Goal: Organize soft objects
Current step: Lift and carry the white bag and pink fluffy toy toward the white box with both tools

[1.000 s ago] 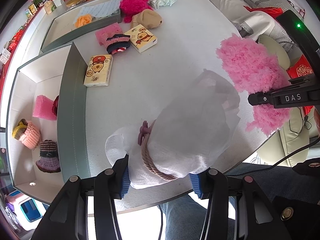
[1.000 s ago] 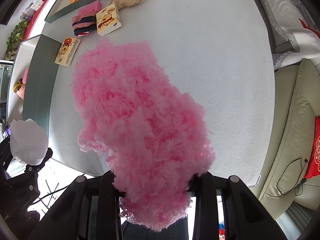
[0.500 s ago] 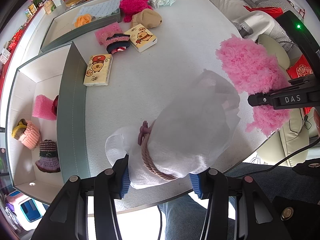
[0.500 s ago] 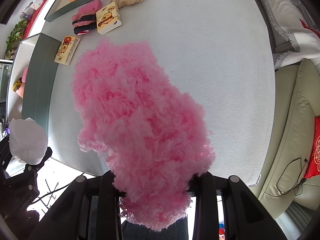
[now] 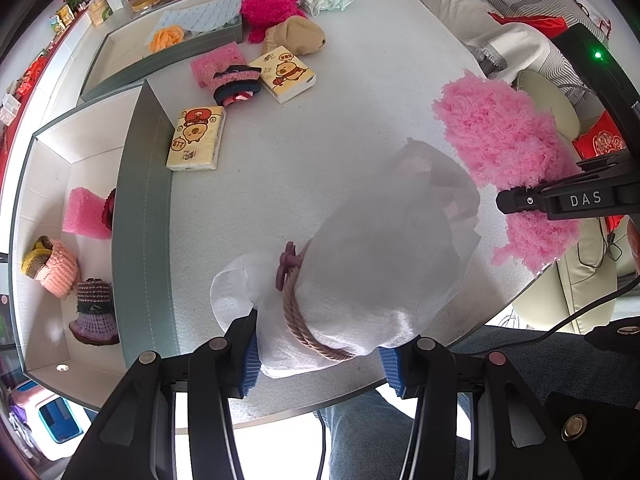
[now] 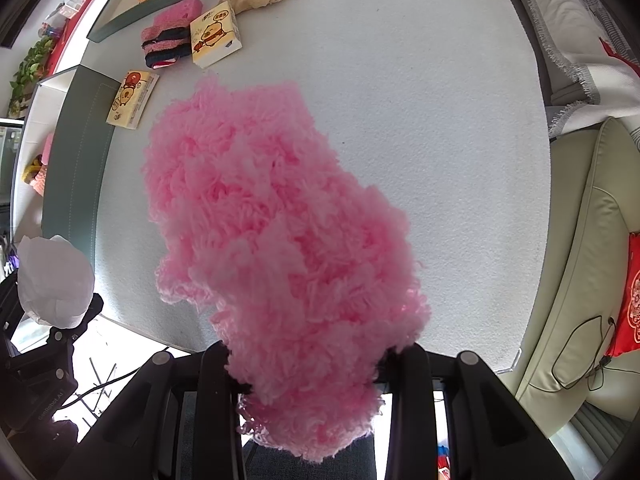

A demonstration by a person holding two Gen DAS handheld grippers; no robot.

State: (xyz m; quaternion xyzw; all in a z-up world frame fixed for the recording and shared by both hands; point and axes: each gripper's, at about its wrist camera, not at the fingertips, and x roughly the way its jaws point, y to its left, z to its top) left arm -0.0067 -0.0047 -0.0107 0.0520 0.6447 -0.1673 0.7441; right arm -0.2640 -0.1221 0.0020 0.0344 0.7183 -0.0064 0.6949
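Note:
My left gripper (image 5: 320, 364) is shut on a white tissue-wrapped bundle (image 5: 360, 272) tied with a brown cord, held above the near edge of the white table (image 5: 360, 92). My right gripper (image 6: 308, 364) is shut on a fluffy light-pink item (image 6: 276, 232), held above the table's near right part; it also shows in the left wrist view (image 5: 508, 152). The bundle shows at the left of the right wrist view (image 6: 54, 280).
An open grey-green box (image 5: 144, 216) at the left holds a pink sponge (image 5: 86, 214) and knitted hats (image 5: 50, 266). Two tissue packs (image 5: 198, 138), a striped knit item (image 5: 236, 86), a tan hat (image 5: 296, 36), and a magenta fluffy item (image 5: 272, 0) lie at the far side. A sofa (image 6: 580, 260) is at the right.

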